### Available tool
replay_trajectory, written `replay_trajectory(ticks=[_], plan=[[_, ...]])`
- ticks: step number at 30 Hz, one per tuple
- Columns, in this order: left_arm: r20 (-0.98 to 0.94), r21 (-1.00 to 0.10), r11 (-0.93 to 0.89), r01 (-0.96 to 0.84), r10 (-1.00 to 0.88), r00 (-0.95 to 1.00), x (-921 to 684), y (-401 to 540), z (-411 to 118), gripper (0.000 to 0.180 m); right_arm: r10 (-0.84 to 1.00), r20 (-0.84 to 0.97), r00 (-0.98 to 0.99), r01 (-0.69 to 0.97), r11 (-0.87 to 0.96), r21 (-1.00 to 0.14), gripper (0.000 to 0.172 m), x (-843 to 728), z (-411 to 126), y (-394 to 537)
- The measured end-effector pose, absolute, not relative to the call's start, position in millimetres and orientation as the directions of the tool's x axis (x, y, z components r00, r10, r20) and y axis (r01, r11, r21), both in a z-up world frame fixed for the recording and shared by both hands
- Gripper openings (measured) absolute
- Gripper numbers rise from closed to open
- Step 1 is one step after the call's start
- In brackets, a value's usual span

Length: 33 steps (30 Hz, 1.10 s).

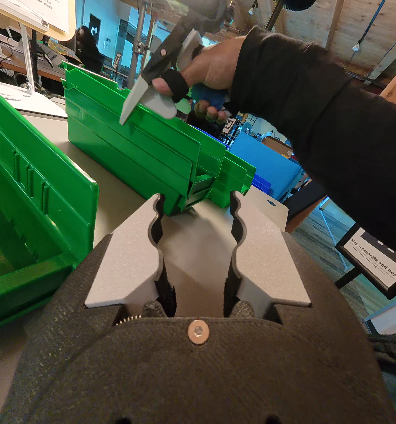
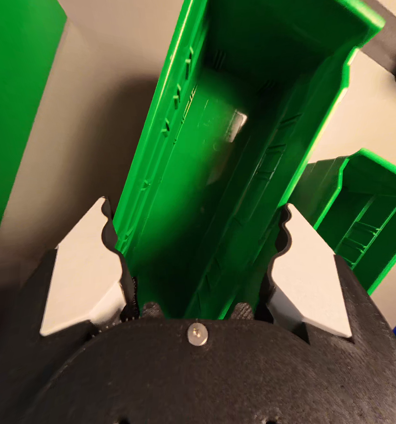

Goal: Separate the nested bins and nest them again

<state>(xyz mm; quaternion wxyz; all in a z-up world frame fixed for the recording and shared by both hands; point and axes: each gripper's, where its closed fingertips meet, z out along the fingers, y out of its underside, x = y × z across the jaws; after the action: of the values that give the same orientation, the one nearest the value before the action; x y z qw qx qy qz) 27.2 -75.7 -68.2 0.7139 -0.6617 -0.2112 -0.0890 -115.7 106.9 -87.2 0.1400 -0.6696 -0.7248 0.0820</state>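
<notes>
Left gripper (image 1: 196, 206) is seen low over the grey tabletop (image 1: 192, 252), fingers (image 1: 132, 252) apart w/ only bare table between them; nothing is clamped. Just ahead of its tips, the near corner of a nested stack of green bins (image 1: 132, 160) is seen, not touched by either pad. The stack is made of several long narrow bins, rims stepped one above the other, resting on the table. A separate green bin (image 1: 38, 195) is seen at the left edge of the left wrist view, open top w/ ribbed inner wall, apart from the stack.

Right gripper (image 1: 146, 110) is held above the stack by a hand (image 1: 210, 68) in a black sleeve (image 1: 318, 114); one grey finger is angled down at the top bin's rim. From the right wrist view, the right gripper (image 2: 196, 206) is spread wide across the top bin's (image 2: 215, 160) open trough. The left pad is right at the bin's outer side wall; the right pad sits at the other rim. Whether the pads press on the walls cannot be told; contact is blurred. A white patch is seen on the bin floor, kind unclear. Another green bin (image 2: 364, 218) lies just beside at the right in that view, and a green wall (image 2: 20, 103) at far left.

Bkgd in left wrist view: blue bins (image 1: 261, 183) beyond the stack, a placard stand (image 1: 376, 263) at right, a sign board (image 1: 32, 13) at top left.
</notes>
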Motion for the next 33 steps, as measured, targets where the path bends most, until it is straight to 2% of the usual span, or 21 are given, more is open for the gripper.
replay_trajectory(ticks=[4, 9, 14, 33], plan=[[0.419, -0.907, 0.108, 0.407, 0.153, 0.895, 27, -76, -68, 0.057, 0.992, 0.097, -0.076, 0.950, 0.102, -0.297, 0.145, -114, -90, 106], [0.423, -0.906, 0.108, 0.410, 0.152, 0.894, 27, -76, -68, 0.057, 0.992, 0.102, -0.068, 0.946, 0.097, -0.310, 0.127, -116, -84, 108], [0.423, -0.905, 0.110, 0.410, 0.151, 0.893, 27, -76, -68, 0.057, 0.993, 0.086, -0.084, 0.943, 0.107, -0.315, 0.118, -115, -81, 106], [0.420, -0.907, 0.112, 0.406, 0.151, 0.895, 27, -76, -68, 0.057, 0.993, 0.063, -0.096, 0.924, 0.112, -0.367, 0.114, -115, -62, 101]])
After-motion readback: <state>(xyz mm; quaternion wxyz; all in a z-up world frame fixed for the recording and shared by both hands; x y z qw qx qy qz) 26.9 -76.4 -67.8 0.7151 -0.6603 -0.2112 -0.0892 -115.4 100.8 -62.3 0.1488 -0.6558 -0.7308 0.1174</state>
